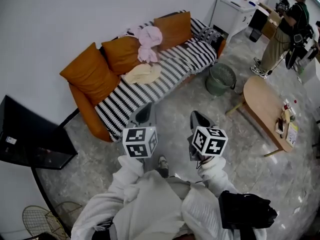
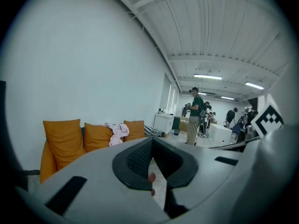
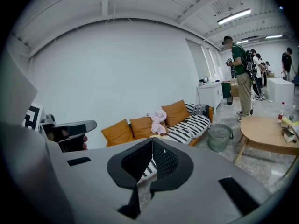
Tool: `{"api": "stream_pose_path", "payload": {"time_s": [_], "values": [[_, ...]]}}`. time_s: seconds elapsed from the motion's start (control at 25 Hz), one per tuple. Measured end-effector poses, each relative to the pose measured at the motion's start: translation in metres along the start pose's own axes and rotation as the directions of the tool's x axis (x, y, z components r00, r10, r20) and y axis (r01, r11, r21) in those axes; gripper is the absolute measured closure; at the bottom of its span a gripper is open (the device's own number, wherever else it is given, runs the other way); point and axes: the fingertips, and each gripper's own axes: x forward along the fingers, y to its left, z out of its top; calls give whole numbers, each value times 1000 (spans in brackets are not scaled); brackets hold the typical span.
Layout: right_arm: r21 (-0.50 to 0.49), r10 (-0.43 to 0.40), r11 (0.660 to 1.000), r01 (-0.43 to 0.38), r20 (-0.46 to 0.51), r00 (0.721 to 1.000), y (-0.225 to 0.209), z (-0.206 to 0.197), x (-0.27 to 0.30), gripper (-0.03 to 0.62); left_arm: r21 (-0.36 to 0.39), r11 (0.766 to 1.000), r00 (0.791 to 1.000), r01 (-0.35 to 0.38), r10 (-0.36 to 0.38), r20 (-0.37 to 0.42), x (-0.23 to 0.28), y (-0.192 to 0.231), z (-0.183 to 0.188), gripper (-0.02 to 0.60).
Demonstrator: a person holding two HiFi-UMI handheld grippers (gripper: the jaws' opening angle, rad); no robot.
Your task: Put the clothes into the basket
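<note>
Left gripper [image 2: 152, 143] jaws closed tip to tip, nothing between them; right gripper [image 3: 153, 141] the same, pads together and empty. Both are held in front of the person, well apart from the sofa [image 1: 87, 115] and pointing toward it. Clothes: a pink garment [image 1: 149, 43] is bunched on top of the orange cushions [image 1: 89, 66] along the sofa's back edge, hanging down between two of them. A cream garment [image 1: 142, 73] lies crumpled flat on the striped cover [image 1: 172, 69], about mid-seat, just below the pink one. The basket [image 1: 220, 79], green mesh, open top, stands on the floor [image 1: 175, 109] just beside the sofa's end away from the person; it looks empty from here. Task judged not yet begun. Handling, as estimated: both pieces are light, soft and limp, nothing fragile; they will drape and trail once lifted, so a loose hem may catch the basket rim. Best hold is likely a raised fold or the bunched crown of the pink piece, and a ridge near the middle of the cream one, jaws opened wide first and closed on several layers.
</note>
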Motion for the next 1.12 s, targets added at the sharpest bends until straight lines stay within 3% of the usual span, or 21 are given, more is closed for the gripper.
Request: {"api": "stream_pose_path", "payload": {"time_s": [0.44, 1.12], "values": [[-7, -13, 1000, 13, -17, 1000, -11, 47, 89, 570, -8, 1000, 1000, 11, -11, -15, 94, 46, 25, 575], [43, -65, 997, 67, -51, 997, -44, 58, 153, 570, -12, 999, 996, 50, -51, -74, 172, 65, 16, 575]]}}
